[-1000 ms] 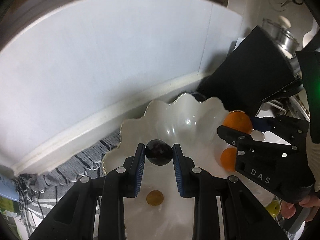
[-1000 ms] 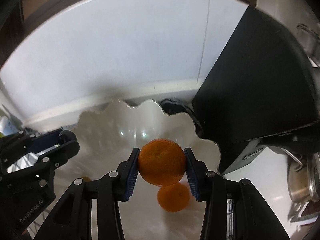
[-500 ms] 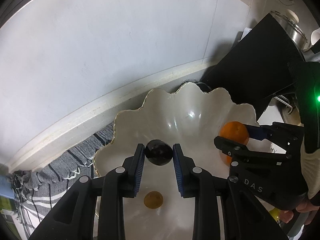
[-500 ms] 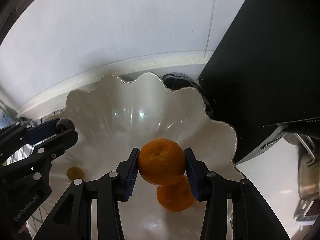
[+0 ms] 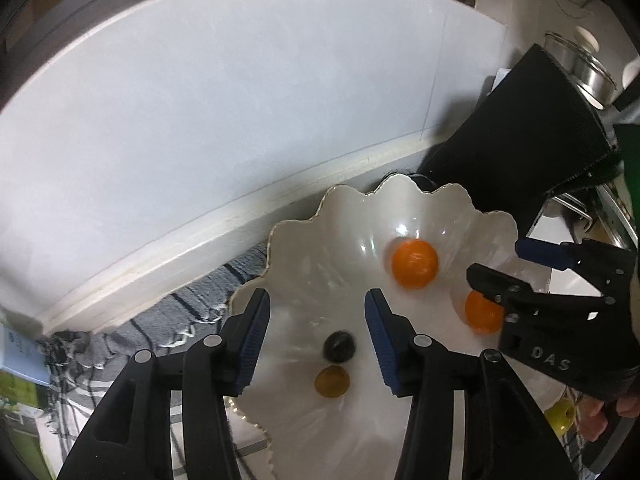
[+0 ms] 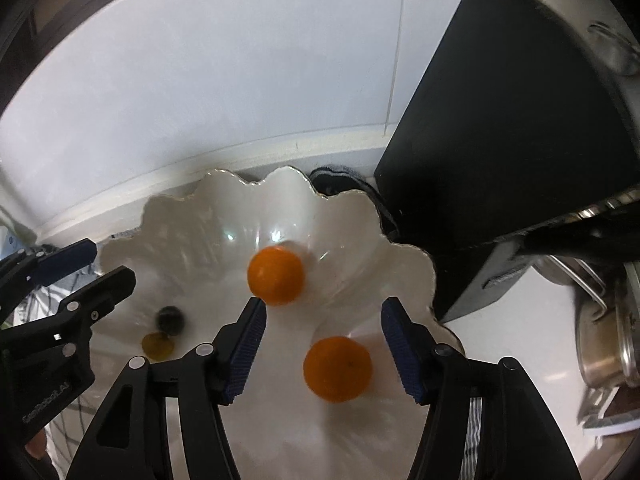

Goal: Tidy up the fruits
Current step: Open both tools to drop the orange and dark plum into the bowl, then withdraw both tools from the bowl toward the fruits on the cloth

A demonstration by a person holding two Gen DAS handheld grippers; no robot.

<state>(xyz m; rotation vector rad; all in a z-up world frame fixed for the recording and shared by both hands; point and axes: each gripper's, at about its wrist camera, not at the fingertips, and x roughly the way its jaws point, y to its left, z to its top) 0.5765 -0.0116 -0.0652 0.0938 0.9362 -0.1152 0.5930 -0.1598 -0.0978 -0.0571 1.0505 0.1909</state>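
Note:
A white scalloped bowl (image 5: 296,248) (image 6: 180,216) sits against the wall. In it lie a dark plum (image 5: 339,345) (image 6: 170,319), a small yellow-brown fruit (image 5: 331,381) (image 6: 157,345) and two oranges, one far (image 5: 414,263) (image 6: 275,275) and one near (image 5: 482,311) (image 6: 337,368). My left gripper (image 5: 316,332) is open above the plum, holding nothing. My right gripper (image 6: 323,344) is open above the near orange, holding nothing. Each gripper shows in the other's view, the right one (image 5: 560,312) and the left one (image 6: 60,300).
A black box (image 5: 520,152) (image 6: 504,144) stands right of the bowl. A striped grey cloth (image 5: 192,312) lies under the bowl's left side. Metal pots (image 6: 608,332) sit at the far right. A small yellow object (image 5: 560,420) lies at lower right.
Both grippers have opened. The plum dropped from the left gripper into the bowl beside the yellow-brown fruit. The orange dropped from the right gripper and lies farther back in the bowl.

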